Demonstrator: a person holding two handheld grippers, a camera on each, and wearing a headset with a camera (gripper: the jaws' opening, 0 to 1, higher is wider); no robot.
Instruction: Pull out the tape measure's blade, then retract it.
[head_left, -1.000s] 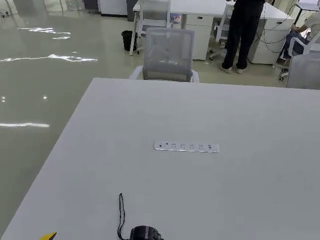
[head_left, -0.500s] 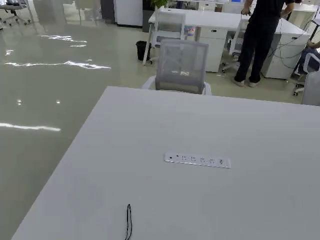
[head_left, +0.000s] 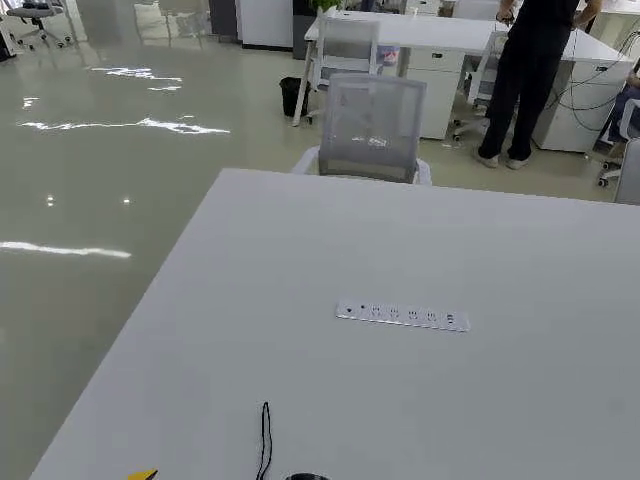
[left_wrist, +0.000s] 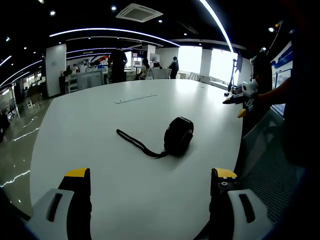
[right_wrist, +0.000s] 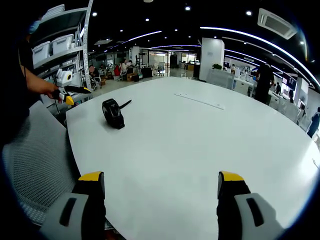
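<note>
Two hand-held grippers face a black tape measure (left_wrist: 178, 135) lying on a broad white worktop (head_left: 500, 400) in an open-plan office. The tape measure rests near the worktop's near edge, touched by neither gripper, and its black wrist strap (left_wrist: 137, 144) trails loose across the surface away from the case.

In the left gripper view, the left gripper (left_wrist: 150, 173) points straight at the tape measure from close by, its yellow-tipped jaws spread wide with nothing between them. The right gripper (right_wrist: 161, 176) stands well apart from the tape measure, further along the same edge, its jaws likewise released and gripping nothing; from its own view the tape measure lies off to the left, with the left gripper just beyond it in the person's hand (right_wrist: 50, 90).

The head view looks down the length of the worktop, catching the strap and the very top of the tape measure at the bottom edge of the picture. A white power strip (head_left: 402, 316) lies flat near the middle of the worktop. A grey mesh office chair (head_left: 372, 128) is drawn up to the far edge. Beyond it, a person in dark clothes (head_left: 525, 80) stands at another desk, and a black waste bin (head_left: 293, 97) sits on the glossy floor (head_left: 100, 200).
</note>
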